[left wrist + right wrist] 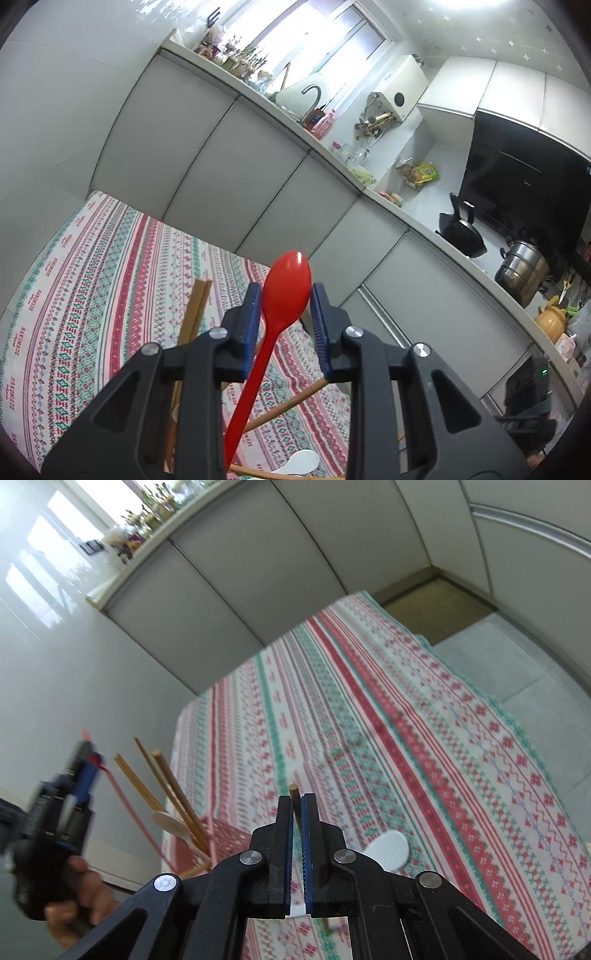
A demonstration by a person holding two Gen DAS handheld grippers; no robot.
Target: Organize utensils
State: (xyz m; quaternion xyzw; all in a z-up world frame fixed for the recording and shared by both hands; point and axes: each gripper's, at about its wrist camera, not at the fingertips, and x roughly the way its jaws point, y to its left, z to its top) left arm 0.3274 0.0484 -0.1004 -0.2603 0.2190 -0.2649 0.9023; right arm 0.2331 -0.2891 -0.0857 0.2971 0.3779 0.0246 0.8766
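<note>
My left gripper is shut on a red plastic spoon, bowl pointing up and forward, handle running down between the fingers. It is held above the patterned tablecloth. My right gripper is shut on a thin wooden chopstick whose tip sticks up past the fingertips. In the right wrist view the left gripper appears blurred at the far left beside a pink perforated holder with wooden chopsticks and a wooden spoon standing in it. A white spoon lies on the cloth.
Grey cabinet doors stand behind the table. A counter carries a black pan, a steel pot and jars. Wooden chopsticks and a white spoon show below the left gripper. The table's far edge drops to floor.
</note>
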